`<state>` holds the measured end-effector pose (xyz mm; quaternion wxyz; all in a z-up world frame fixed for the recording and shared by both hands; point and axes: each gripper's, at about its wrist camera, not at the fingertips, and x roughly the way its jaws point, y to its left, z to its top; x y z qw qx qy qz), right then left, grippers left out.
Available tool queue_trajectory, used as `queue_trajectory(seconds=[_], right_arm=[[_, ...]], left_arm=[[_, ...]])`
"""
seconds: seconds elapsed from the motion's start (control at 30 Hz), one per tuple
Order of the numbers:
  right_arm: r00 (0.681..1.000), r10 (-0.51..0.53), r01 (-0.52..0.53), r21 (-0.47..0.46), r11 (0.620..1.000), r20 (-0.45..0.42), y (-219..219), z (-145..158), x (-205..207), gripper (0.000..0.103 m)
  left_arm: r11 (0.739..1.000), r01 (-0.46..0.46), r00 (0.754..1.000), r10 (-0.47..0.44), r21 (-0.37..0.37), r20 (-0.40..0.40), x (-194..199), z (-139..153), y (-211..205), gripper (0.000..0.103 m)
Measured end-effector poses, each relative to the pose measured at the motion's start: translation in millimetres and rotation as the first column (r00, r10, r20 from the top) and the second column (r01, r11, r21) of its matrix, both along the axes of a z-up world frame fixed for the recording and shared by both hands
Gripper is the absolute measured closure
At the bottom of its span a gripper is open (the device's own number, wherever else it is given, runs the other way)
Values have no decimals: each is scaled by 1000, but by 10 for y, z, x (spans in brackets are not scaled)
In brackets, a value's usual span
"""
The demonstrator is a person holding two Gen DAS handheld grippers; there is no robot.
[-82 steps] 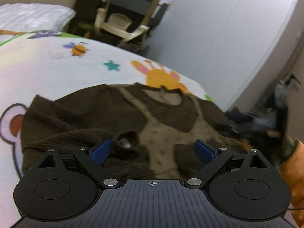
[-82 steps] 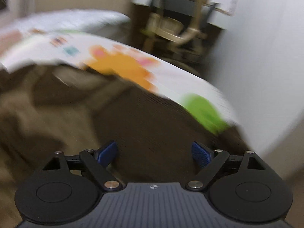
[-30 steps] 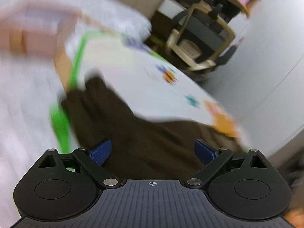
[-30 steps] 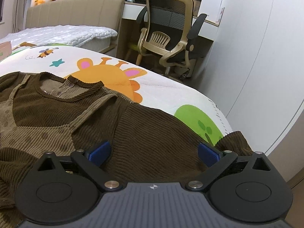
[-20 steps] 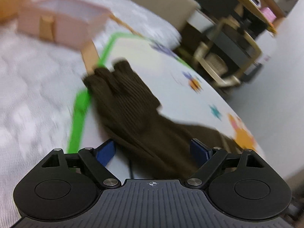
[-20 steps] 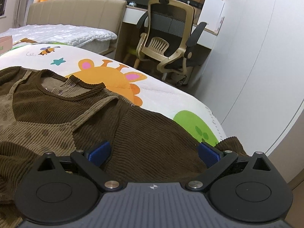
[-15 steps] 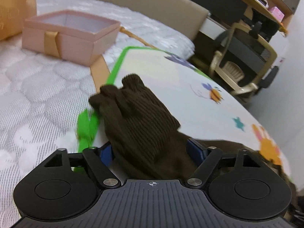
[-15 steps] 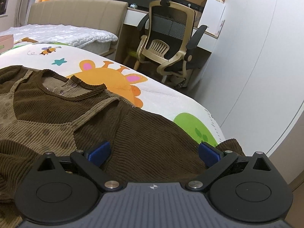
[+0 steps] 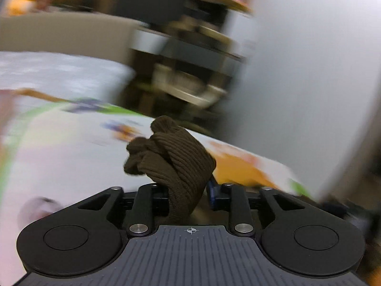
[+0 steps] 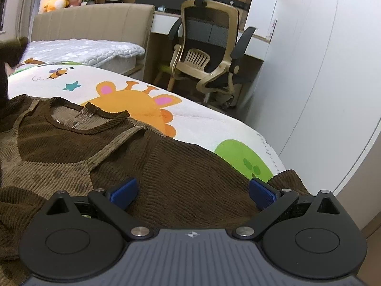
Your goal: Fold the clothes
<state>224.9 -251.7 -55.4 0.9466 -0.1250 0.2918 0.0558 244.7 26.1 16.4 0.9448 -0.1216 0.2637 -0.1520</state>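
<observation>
A dark brown ribbed sweater (image 10: 78,152) with an olive front panel lies spread on the cartoon-print bedsheet (image 10: 204,119). My left gripper (image 9: 188,195) is shut on the sweater's sleeve cuff (image 9: 171,159), which bunches up between the fingers and is lifted off the bed. My right gripper (image 10: 193,190) is open and empty, low over the sweater's other sleeve (image 10: 195,178). The lifted cuff also shows at the far left edge of the right wrist view (image 10: 9,54).
A beige office chair (image 10: 207,54) and a desk stand beyond the bed's far side. A white wall (image 10: 321,71) runs along the right. The bed's headboard (image 10: 92,23) and a white quilt (image 10: 83,50) are at the back left.
My left gripper has closed on the sleeve cuff, lifted it and swung right with it. The right gripper has stayed open and almost still over the other sleeve.
</observation>
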Motion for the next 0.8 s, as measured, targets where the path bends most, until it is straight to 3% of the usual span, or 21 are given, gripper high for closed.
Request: queue_trajectory(seconds=[0.1, 0.23, 0.33, 0.47, 0.6, 0.7, 0.8], right_arm=[[1000, 7, -7, 64, 998, 7, 14, 227, -51, 3], [994, 104, -92, 265, 960, -29, 178, 564, -123, 3], [974, 208, -162, 358, 920, -94, 489, 573, -131, 4], [931, 311, -212, 411, 887, -191, 922, 404, -151, 21], [912, 322, -203, 402, 893, -255, 1180, 210, -79, 73], [938, 323, -266, 340, 902, -124, 1274, 528, -66, 88], [948, 303, -317, 276, 908, 92, 1173, 1071, -78, 89]], left_arm=[[988, 155, 987, -154, 19, -43, -158, -137, -300, 25], [975, 219, 974, -217, 28, -72, -364, -288, -362, 13], [976, 211, 976, -208, 47, -67, -466, -311, -293, 9], [987, 146, 989, -143, 74, -40, -587, -251, -13, 8], [993, 96, 995, -94, 70, -23, -608, -172, 283, 6], [995, 70, 997, -69, 68, -17, -563, -141, 357, 6], [994, 81, 997, -82, 69, 2, -543, -74, 322, 6]])
